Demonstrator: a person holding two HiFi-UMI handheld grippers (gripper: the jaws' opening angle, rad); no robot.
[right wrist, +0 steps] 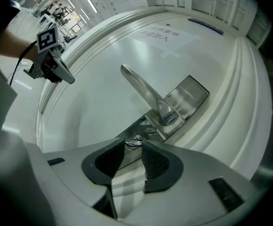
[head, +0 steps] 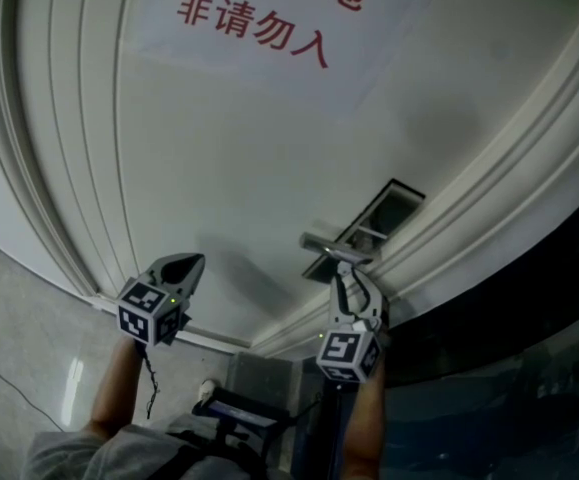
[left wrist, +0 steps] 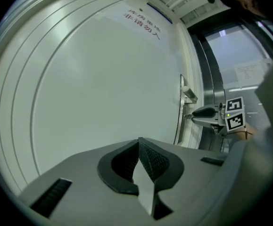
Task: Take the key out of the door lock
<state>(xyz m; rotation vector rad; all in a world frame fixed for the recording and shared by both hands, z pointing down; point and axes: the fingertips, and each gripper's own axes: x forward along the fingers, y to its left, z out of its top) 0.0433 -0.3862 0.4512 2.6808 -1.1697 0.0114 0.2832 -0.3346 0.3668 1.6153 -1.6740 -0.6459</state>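
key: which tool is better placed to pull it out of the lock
Right. The key sits between the open jaws of the right tool, by the handle. The left tool is shut, facing bare door, well aside.

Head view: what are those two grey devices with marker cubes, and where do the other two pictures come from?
A person holds a two-jaw gripper in each hand. The head view comes from a camera on the person's head; the other two cameras ride on the grippers, looking along their jaws. Both face a white door with a paper sign, a lever handle and a lock plate. The left gripper is shut and empty. The right gripper has jaws apart, the key at their tips, not clearly gripped.
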